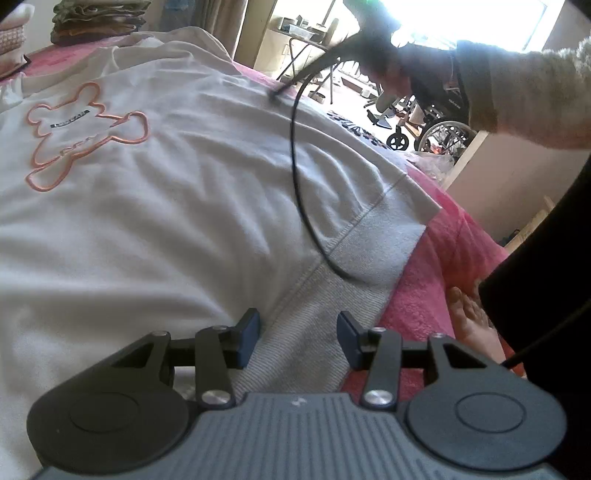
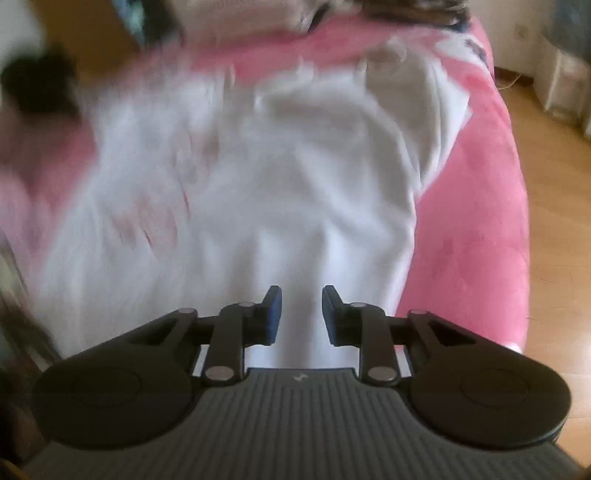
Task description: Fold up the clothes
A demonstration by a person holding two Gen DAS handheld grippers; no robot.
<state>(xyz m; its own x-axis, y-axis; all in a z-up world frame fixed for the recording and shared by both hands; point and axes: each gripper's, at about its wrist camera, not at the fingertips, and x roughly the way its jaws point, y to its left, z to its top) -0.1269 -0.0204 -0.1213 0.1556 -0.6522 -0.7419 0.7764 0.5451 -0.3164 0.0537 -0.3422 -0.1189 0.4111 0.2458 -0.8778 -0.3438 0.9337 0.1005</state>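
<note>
A white sweatshirt (image 1: pixel 166 192) with an orange bear outline (image 1: pixel 85 133) lies spread on a pink blanket (image 1: pixel 450 251). My left gripper (image 1: pixel 297 338) stands open just above the ribbed hem (image 1: pixel 332 280), nothing between its fingers. In the right wrist view the same sweatshirt (image 2: pixel 258 192) appears blurred, a sleeve folded near the top right. My right gripper (image 2: pixel 298 314) hovers open over the white cloth near its edge. A sleeved arm (image 1: pixel 524 88) of the person reaches across at upper right, holding something dark and blurred over the sweatshirt's far edge, with a black cable (image 1: pixel 299 177) hanging from it.
A stack of folded clothes (image 1: pixel 99 18) sits at the bed's far left corner. A wheelchair (image 1: pixel 439 129) stands beyond the bed by a bright window. A bare foot (image 1: pixel 469 325) shows beside the bed. Wooden floor (image 2: pixel 554 229) lies right of the pink blanket (image 2: pixel 472 221).
</note>
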